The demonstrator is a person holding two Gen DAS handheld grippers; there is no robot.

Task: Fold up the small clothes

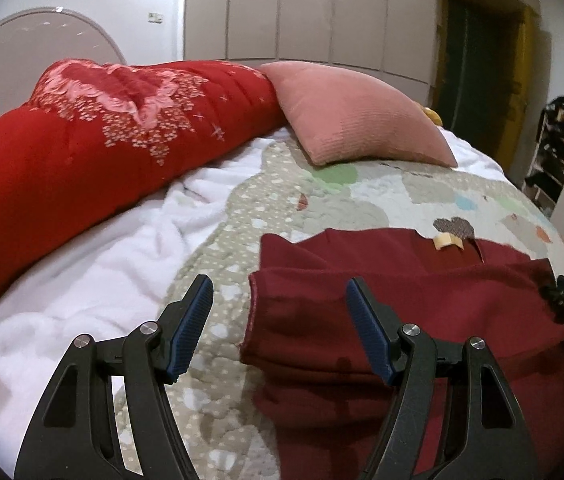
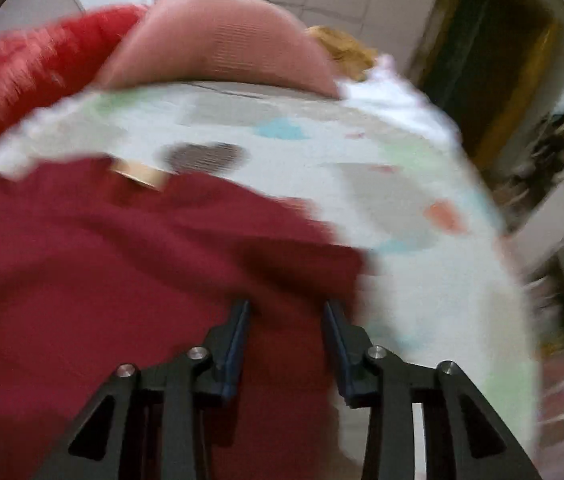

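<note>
On the bed, a dark red garment point(image 1: 401, 312) lies partly folded on the patchwork quilt point(image 1: 361, 196), its upper layer turned over the lower one so that a doubled edge runs along its left side. A small tan label point(image 1: 447, 242) shows at the far edge near the neckline, just beside a brown heart patch on the quilt.

The left gripper point(image 1: 280, 308) hovers above the garment's left edge with its jaws spread wide; one blue-padded finger point(image 1: 190, 328) sits over bare quilt, the other over the red cloth, and nothing is caught between them. In the left wrist view the tip of the right gripper peeks in at the far right side, at the garment's right corner.

The right wrist view is blurred. There the right gripper point(image 2: 286, 312) has its jaws parted about halfway, with the garment point(image 2: 122, 260) filling the space under and between the fingers near its right edge. Whether the pads actually pinch any cloth I cannot tell through the blur, though the gap between them looks plain.

Further up the bed a pink cushion point(image 1: 357, 116) leans against a rolled red quilted blanket point(image 1: 102, 128) with a pale floral print, and a white blanket point(image 1: 94, 264) lies crumpled beside the quilt. Beige wardrobe doors point(image 1: 305, 8) stand behind
</note>
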